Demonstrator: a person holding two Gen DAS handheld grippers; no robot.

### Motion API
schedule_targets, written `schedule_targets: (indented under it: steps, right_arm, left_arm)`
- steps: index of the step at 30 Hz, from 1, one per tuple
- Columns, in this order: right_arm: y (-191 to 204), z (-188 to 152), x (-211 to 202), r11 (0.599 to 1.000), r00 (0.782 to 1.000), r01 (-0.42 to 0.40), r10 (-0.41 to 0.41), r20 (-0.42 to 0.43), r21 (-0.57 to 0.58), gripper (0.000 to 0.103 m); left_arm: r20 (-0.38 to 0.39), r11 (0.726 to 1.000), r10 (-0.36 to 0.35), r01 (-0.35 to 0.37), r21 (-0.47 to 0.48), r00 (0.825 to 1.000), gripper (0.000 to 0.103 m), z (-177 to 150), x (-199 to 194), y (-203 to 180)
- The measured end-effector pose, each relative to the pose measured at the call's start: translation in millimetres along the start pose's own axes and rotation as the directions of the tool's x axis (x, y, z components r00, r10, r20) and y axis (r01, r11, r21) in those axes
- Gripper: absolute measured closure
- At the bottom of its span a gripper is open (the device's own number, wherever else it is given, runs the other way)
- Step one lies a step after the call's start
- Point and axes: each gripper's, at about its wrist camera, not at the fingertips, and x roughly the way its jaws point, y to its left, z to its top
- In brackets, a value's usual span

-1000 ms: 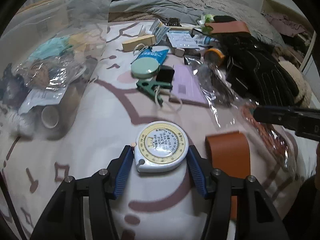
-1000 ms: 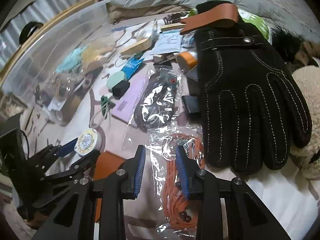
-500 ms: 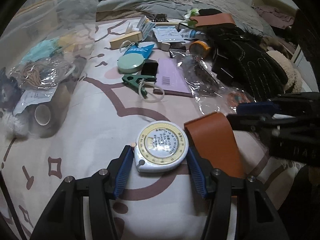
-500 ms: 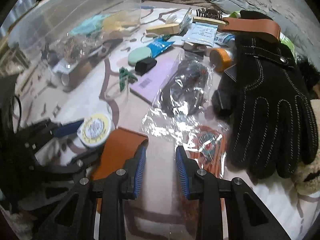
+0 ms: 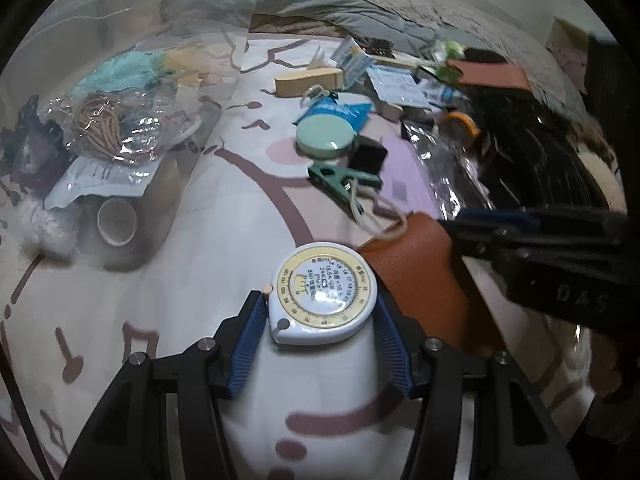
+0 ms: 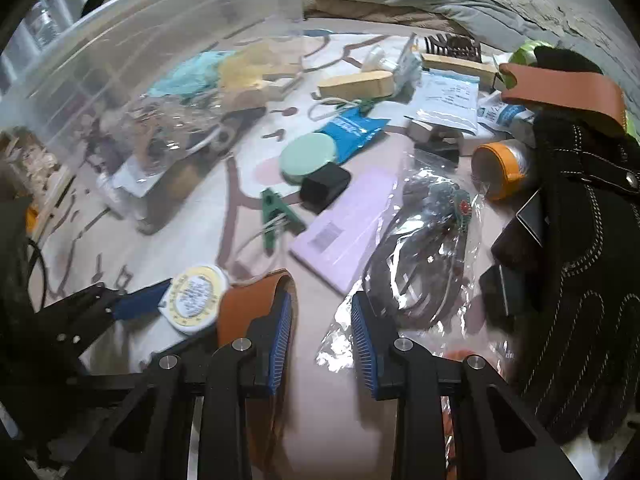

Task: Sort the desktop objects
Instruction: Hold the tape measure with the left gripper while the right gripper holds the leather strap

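left gripper (image 5: pixel 320 316) clamped on BMI tape measure (image 5: pixel 323 299), right gripper (image 6: pixel 320 320) jaws apart, holding nothing, now nearer brown leather piece (image 6: pixel 248 304), "DAS" on its body

The left gripper (image 5: pixel 322 312), black-framed with ribbed blue pads, grips a round white-and-yellow tape measure (image 5: pixel 323 298) between its fingers. The right gripper (image 6: pixel 322 334), of the same build, reaches in low from the right, its jaws parted around nothing, just beside the left one.
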Motion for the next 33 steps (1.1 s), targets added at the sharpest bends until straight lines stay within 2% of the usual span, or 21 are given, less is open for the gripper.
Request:
schedule_targets:
  steps: [11,16,20,26,33]
  right_arm:
    - [-15.5,-1.1,-25.9,0.997,0.994,-0.005,-0.003,0.11,0.072,0.072]
    - [-13.7,-10.9,-40.8,0.997,0.99,-0.016,0.006,0.141,0.072,0.071]
    - [-3.4,-25.5,-42.7,0.997,0.994,-0.045,0.038,0.104,0.069,0.071]
    - [23.2,-40.4,-44.9,0.997,0.994,-0.082,0.082,0.078,-0.003,0.071]
    - [16.9,-37.0,-13.5,0.999,1.0,-0.015,0.015,0.006,0.035,0.072]
  left_arm:
    - [0.017,1.0,-0.007,0.007,-0.029,1.0,0.047,2.5,3.5,0.5]
    - [0.03,1.0,0.026,-0.025,-0.015,0.999,0.047,-3.7,-1.8,0.2]
    - [0.029,0.999,0.034,-0.033,-0.031,0.999,0.047,-7.7,-7.2,4.9]
    - [0.031,0.996,0.057,-0.054,-0.077,0.998,0.047,-11.6,-12.6,14.1]
    - [0.04,0.992,0.078,-0.074,-0.103,0.996,0.047,-14.2,-15.3,19.6]
